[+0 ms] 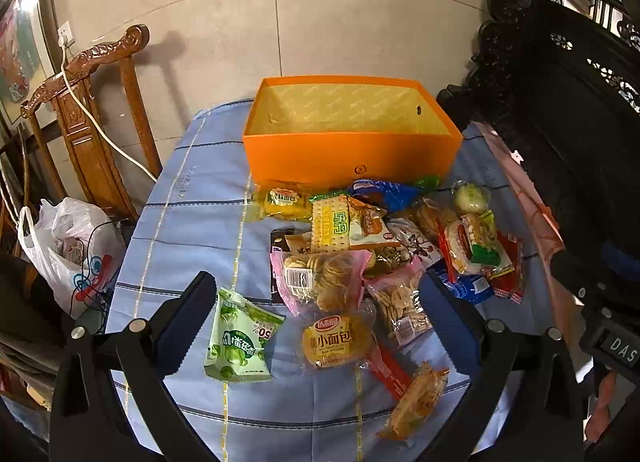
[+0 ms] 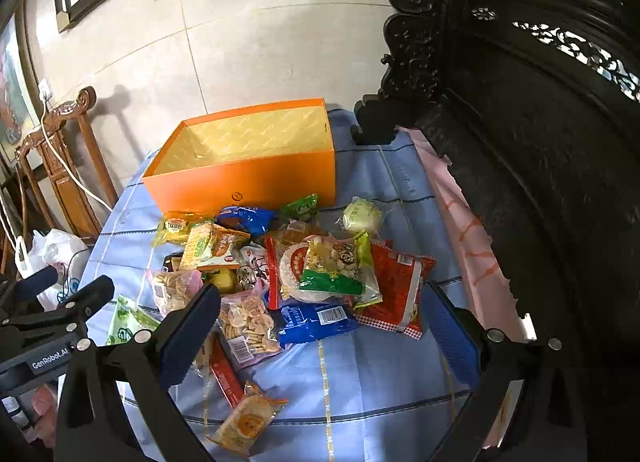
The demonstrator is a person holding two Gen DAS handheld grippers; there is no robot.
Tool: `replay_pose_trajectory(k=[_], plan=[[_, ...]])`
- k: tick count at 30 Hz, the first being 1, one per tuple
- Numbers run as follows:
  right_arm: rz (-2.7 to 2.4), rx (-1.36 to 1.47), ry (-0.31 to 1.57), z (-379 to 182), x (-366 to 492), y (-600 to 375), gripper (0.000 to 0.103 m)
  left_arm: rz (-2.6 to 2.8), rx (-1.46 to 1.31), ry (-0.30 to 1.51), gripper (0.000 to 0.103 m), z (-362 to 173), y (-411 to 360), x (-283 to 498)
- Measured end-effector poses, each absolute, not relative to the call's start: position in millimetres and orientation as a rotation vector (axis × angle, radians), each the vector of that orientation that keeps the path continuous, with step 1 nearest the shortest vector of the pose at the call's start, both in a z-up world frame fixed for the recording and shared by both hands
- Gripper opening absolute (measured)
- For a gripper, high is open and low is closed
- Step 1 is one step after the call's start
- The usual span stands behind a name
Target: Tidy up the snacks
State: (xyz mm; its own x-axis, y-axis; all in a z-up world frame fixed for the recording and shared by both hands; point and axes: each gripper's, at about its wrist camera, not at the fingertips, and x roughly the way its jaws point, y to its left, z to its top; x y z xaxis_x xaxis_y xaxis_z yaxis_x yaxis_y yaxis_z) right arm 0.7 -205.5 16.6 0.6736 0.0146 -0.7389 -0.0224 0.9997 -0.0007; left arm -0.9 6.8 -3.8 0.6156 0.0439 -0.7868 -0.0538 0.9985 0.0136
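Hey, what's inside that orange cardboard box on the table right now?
The orange cardboard box shows only bare yellow patterned lining; no snacks inside. Its near wall hides the floor strip just behind it.

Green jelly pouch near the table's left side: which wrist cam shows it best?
Left wrist. The green jelly pouch lies whole and unobstructed beside the open left gripper's left finger, print legible. In the right wrist view only part of it shows, small, behind the right gripper's finger.
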Motion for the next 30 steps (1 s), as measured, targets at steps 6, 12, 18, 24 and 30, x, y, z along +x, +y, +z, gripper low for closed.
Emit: replay_pose_trajectory(k=[6,12,18,24,30], plan=[[0.012,-0.002,0.826,15.8,0.9,-210.7,0.099,0.048,-0.009,0.926,0.099,-9.6,6.2,1.9],[0.042,0.085,0.874,8.6,3.5,-214.3,0.099,0.022,-0.016,0.896,0.099,-5.5,5.7,0.2],[0.026,0.045,0.864,9.7,2.7,-208.9,0.099,-0.006,-0.025,0.890,0.099,-5.8,7.3,0.5],[0.026,0.050,0.879,9.0,5.1,-209.5,0.099,0.010,0.053,0.882,0.099,-5.3,-4.0,-0.5],[0.027,0.013,0.885,8.8,6.7,-204.2,0.099,-0.026,0.072,0.876,0.099,-4.8,-10.3,-5.9]])
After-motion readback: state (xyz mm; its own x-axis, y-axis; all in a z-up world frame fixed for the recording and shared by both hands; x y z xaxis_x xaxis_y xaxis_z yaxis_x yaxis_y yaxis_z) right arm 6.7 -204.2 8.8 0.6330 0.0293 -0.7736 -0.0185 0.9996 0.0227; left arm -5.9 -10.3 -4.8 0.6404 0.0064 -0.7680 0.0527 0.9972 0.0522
